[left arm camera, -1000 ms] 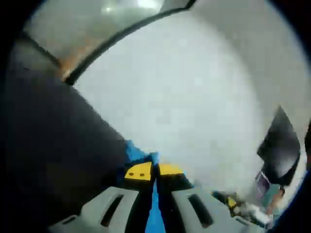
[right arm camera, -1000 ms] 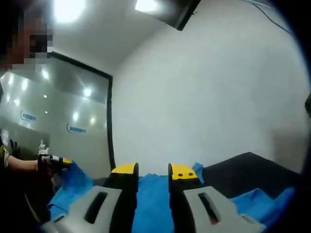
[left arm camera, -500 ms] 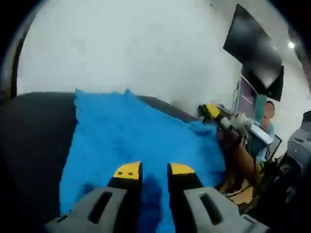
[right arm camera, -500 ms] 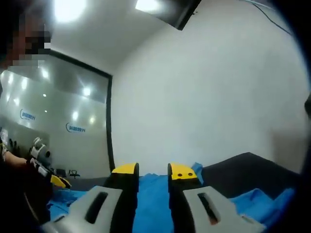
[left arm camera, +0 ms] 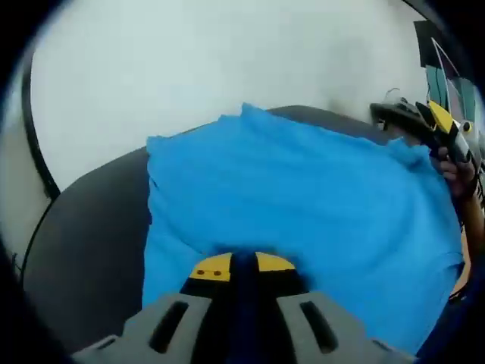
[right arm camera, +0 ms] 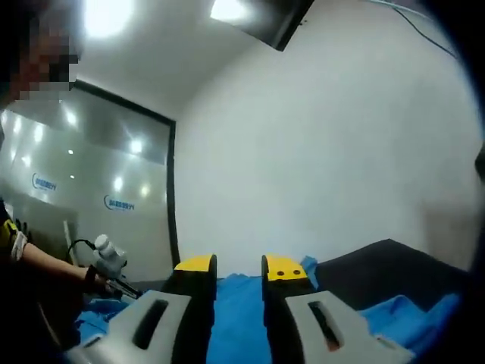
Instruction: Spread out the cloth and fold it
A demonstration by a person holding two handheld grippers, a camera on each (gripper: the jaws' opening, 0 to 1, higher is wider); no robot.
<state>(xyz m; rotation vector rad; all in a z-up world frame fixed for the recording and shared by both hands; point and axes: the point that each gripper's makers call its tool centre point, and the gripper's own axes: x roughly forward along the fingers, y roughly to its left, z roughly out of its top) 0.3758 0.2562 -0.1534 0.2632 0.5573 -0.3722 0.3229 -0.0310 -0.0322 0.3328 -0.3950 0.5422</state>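
A bright blue cloth (left arm camera: 288, 189) lies spread flat over a dark table (left arm camera: 83, 243) in the left gripper view. My left gripper (left arm camera: 242, 265) sits at the cloth's near edge, its yellow-tipped jaws drawn together on a dark fold of it. At the cloth's far right corner my right gripper (left arm camera: 386, 114) is held by a hand, with the cloth rising to it. In the right gripper view my right gripper (right arm camera: 239, 265) has blue cloth (right arm camera: 239, 303) between its jaws. The left gripper (right arm camera: 114, 273) shows low at the left, over the cloth.
A white wall (right arm camera: 326, 136) stands behind the table, with a dark screen (right arm camera: 265, 19) high up and glass panels (right arm camera: 83, 189) to the left. A person's hand and sleeve (left arm camera: 462, 174) reach in at the right. The table's dark edge (right arm camera: 386, 262) runs beside the cloth.
My left gripper has come down from facing the wall to the table, and the cloth now lies spread flat. Its jaws have narrowed on the near edge. The right gripper has stayed still.
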